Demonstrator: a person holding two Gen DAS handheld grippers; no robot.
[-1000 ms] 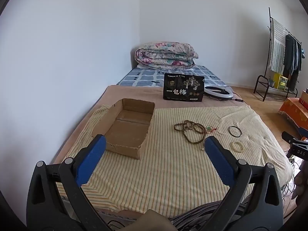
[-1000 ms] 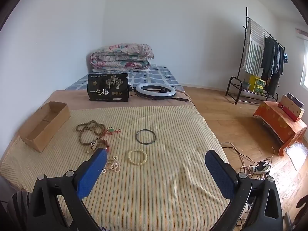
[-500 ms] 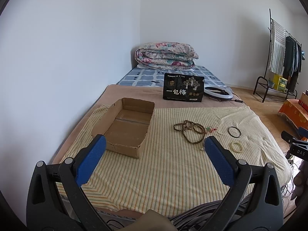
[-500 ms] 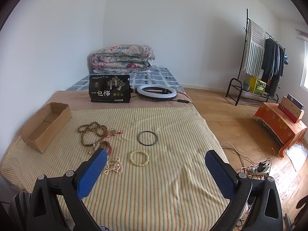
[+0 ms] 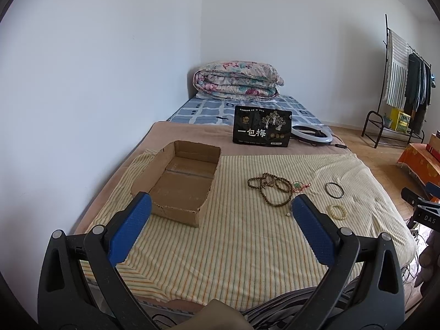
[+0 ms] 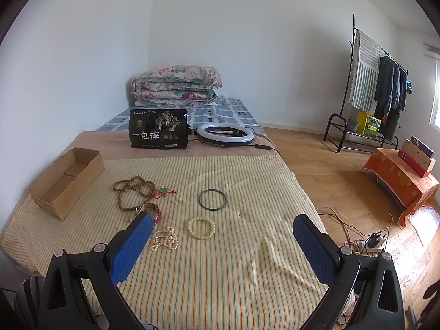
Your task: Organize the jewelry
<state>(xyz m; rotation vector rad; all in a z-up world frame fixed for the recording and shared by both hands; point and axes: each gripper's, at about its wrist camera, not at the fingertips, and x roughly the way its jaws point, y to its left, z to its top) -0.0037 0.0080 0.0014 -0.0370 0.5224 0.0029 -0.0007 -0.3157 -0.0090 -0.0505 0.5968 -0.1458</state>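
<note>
An open cardboard box (image 5: 181,181) (image 6: 66,181) lies at the left of a striped bedspread. To its right lie brown wooden beads (image 5: 271,188) (image 6: 132,189), a red-corded green charm (image 6: 165,191), a watch (image 6: 150,209), a black bangle (image 5: 334,190) (image 6: 212,199), a cream bead bracelet (image 5: 337,211) (image 6: 201,228) and a pearl strand (image 6: 165,239). My left gripper (image 5: 220,214) is open and empty, short of the box. My right gripper (image 6: 221,232) is open and empty, above the near part of the bedspread.
A black printed pouch (image 6: 159,132) and a ring light (image 6: 225,134) stand behind the bedspread, with a folded quilt (image 6: 176,85) further back. A wall runs along the left. A clothes rack (image 6: 376,93) and an orange-covered stand (image 6: 401,176) are at the right, with cables (image 6: 368,242) on the floor.
Both grippers have shifted slightly; in the right wrist view the jewelry has slid a little right and down. Nothing on the bed has moved, and both grippers stay open.
</note>
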